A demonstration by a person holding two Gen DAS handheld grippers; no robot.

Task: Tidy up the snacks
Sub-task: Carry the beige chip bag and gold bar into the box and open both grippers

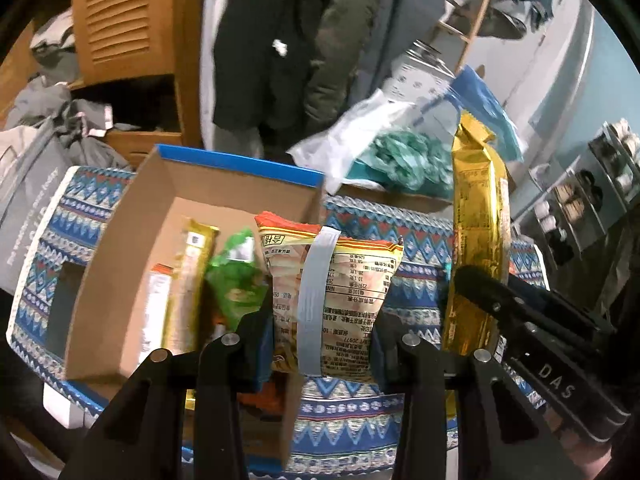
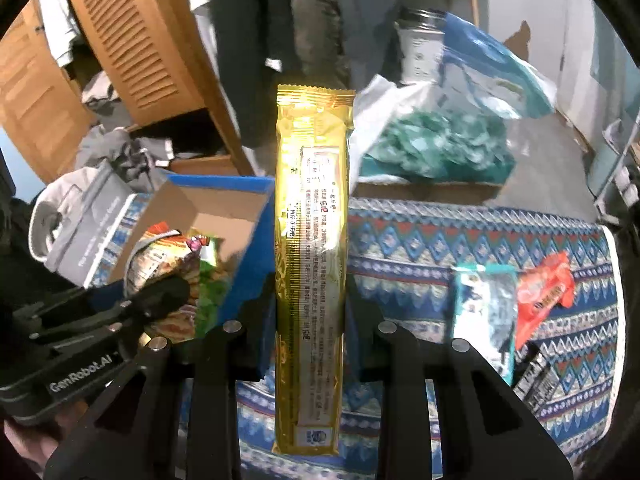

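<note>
My left gripper (image 1: 322, 320) is shut on an orange-and-cream snack bag (image 1: 340, 280) with a grey tape strip, held above the near right corner of an open cardboard box (image 1: 132, 216). The box holds a gold packet (image 1: 188, 280) and a green bag (image 1: 236, 276). My right gripper (image 2: 310, 304) is shut on a long gold snack packet (image 2: 312, 240), held upright over the patterned cloth to the right of the box (image 2: 208, 204); it also shows in the left wrist view (image 1: 476, 240). A teal packet (image 2: 484, 312) and a red packet (image 2: 544, 292) lie on the cloth at right.
A blue patterned cloth (image 2: 440, 240) covers the table. Behind it stand a person in dark clothes (image 1: 280, 40), a wooden louvred cabinet (image 1: 120, 20), plastic bags with green material (image 2: 436, 148), and a grey bag (image 2: 80, 216) at left. A dark item (image 2: 532, 376) lies at the cloth's right.
</note>
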